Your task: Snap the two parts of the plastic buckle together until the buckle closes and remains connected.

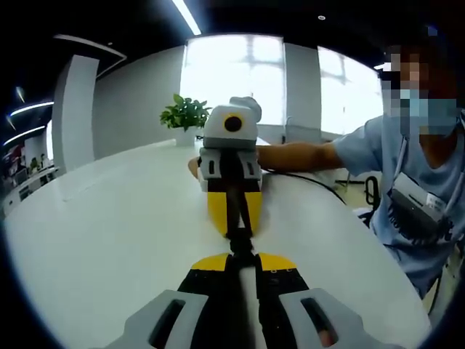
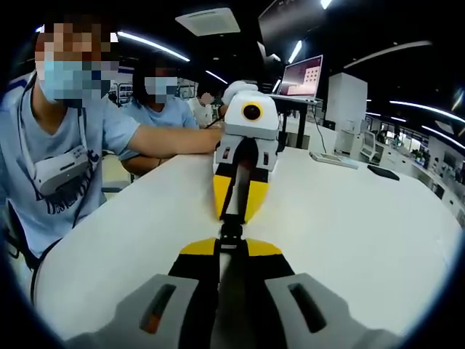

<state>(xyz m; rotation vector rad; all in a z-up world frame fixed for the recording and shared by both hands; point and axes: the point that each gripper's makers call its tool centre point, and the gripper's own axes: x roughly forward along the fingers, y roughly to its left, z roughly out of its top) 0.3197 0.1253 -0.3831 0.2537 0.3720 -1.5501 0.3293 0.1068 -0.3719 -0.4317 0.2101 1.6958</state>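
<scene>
- Left gripper (image 1: 242, 256): yellow-tipped jaws pinched nearly shut, only a narrow slit between them, clamped on a dark strap running back between the jaws.
- Black plastic buckle (image 1: 240, 237) sits right at its fingertips, above the white table (image 1: 109, 233), between the two grippers.
- Facing it nose to nose in the left gripper view: right gripper (image 1: 234, 222), yellow jaws also drawn close together, tips meeting the same buckle from the far side.
- Right gripper view mirrors that: right gripper (image 2: 231, 247) jaws nearly closed on a dark strap, buckle (image 2: 231, 231) at the tips, left gripper (image 2: 237, 211) opposite with its tips on the buckle.
- Buckle is small and dark; halves are touching or overlapping, but I cannot tell whether they are latched.
- Both grippers lined up roughly on one axis, tip to tip, buckle the only thing between them.
- Person in light blue shirt (image 1: 410, 189) at the table edge, forearm (image 1: 298, 155) reaching to the right gripper; in the right gripper view the other forearm (image 2: 174, 140) reaches to the left gripper.
- Second person (image 2: 161, 102) seated behind.
- Potted plant (image 1: 184, 116) at the far end of the table, in front of bright windows (image 1: 232, 80).
- Monitor (image 2: 299, 77) beyond the table.
</scene>
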